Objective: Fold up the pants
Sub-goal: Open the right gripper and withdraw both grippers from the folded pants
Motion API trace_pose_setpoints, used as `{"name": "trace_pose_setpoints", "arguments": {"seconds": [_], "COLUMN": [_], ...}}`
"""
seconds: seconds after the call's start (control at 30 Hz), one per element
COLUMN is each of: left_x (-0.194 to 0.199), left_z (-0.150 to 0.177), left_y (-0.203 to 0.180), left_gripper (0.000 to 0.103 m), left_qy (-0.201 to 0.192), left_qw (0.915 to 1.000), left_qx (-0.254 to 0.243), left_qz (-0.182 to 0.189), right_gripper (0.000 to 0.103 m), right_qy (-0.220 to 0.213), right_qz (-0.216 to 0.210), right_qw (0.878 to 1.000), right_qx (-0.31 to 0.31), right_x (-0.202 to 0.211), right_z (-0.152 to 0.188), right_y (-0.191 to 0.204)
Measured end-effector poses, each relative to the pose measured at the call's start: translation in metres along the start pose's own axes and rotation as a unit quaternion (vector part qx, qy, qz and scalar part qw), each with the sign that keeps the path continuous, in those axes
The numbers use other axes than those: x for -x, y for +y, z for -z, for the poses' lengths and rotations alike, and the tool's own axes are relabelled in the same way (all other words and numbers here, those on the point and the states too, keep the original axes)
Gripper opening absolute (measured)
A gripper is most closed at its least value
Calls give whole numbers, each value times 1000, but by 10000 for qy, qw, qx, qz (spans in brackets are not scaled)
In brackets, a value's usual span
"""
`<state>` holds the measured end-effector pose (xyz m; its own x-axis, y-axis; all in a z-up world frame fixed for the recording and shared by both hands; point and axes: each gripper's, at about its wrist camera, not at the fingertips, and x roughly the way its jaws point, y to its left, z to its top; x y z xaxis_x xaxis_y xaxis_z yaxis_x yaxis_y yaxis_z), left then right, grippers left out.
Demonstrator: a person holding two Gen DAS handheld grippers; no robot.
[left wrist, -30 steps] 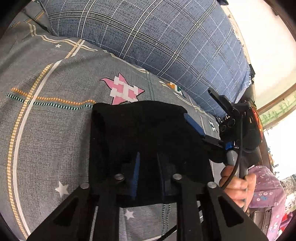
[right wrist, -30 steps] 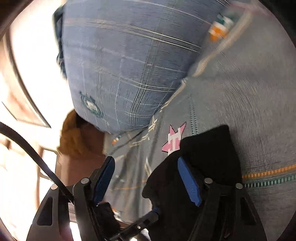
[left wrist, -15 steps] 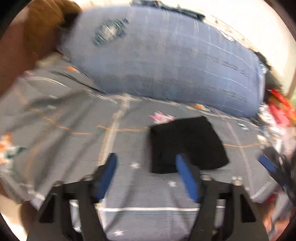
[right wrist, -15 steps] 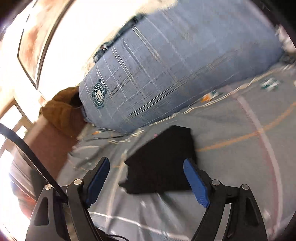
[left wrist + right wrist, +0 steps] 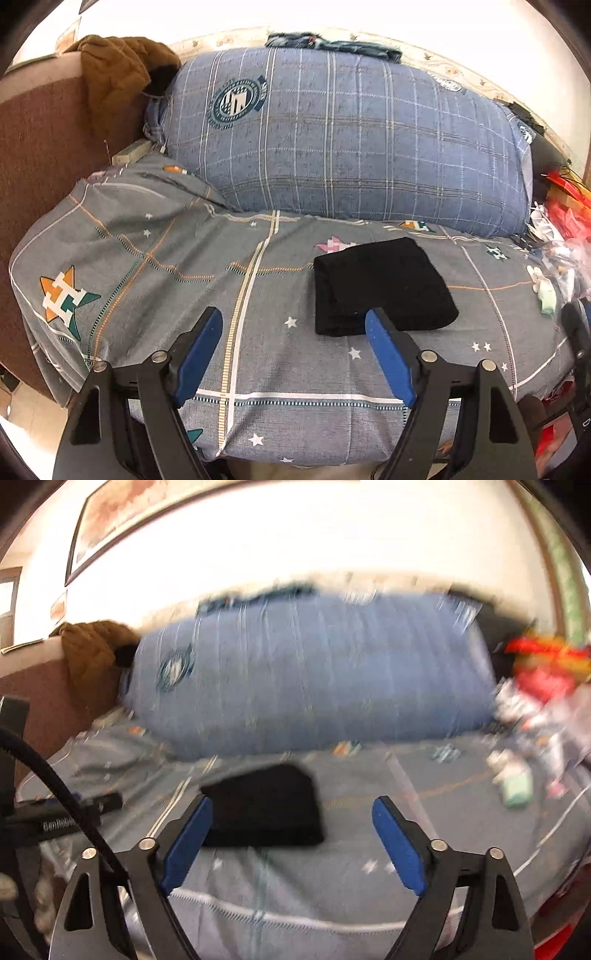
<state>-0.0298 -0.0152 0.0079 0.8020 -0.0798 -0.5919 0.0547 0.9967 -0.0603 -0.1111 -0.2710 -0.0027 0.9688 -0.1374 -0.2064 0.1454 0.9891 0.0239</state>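
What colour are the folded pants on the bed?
Black. The folded pants show sharpest in the left wrist view, lying on the grey star-print sheet.

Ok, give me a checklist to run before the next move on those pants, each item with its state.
1. Black pants folded into a compact rectangle: ok.
2. Pants lying flat on the grey bedsheet, apart from the blue plaid pillow: ok.
3. Left tongs released: ok, jaws have just been opening, nothing between them.
4. Right tongs released: ok, jaws have just been opening, pads off the cloth.
5. Fold edges even: cannot tell, the right wrist view is blurred and the far edge is hard to read.
6. Clutter at the bed's right edge clear of the pants: ok.
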Motion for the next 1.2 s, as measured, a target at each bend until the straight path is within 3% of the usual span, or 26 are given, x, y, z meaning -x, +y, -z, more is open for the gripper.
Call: {"name": "trace_pose_setpoints", "arguments": {"seconds": [0.1,0.2,0.47,0.8,1.2], "left_x": [8,13,7,-8,-16], "left_z": [1,1,7,13,15], "left_y": [-8,-14,-18,-19,-13], "left_gripper": [79,79,79,79,79], "left_qy": [-126,-184,-57,264,432], "left_qw": [9999,9997,9996,9991,9987], "left_qx": [-82,-176,-271,-276,-221], "left_qz": [12,29,25,180,173], "right_gripper": [103,103,103,103,103], "right_qy": [-631,-69,207,891,1257], "right_qz": [486,397,92,-149,-318], "right_qw": [9957,9964,9977,9952,9908], "right_qx": [471,742,646,389,392], "right_x": [12,-2,-10,-36,-47], "right_z": [5,11,19,36,44], "right_y": [10,16,16,12,19]}}
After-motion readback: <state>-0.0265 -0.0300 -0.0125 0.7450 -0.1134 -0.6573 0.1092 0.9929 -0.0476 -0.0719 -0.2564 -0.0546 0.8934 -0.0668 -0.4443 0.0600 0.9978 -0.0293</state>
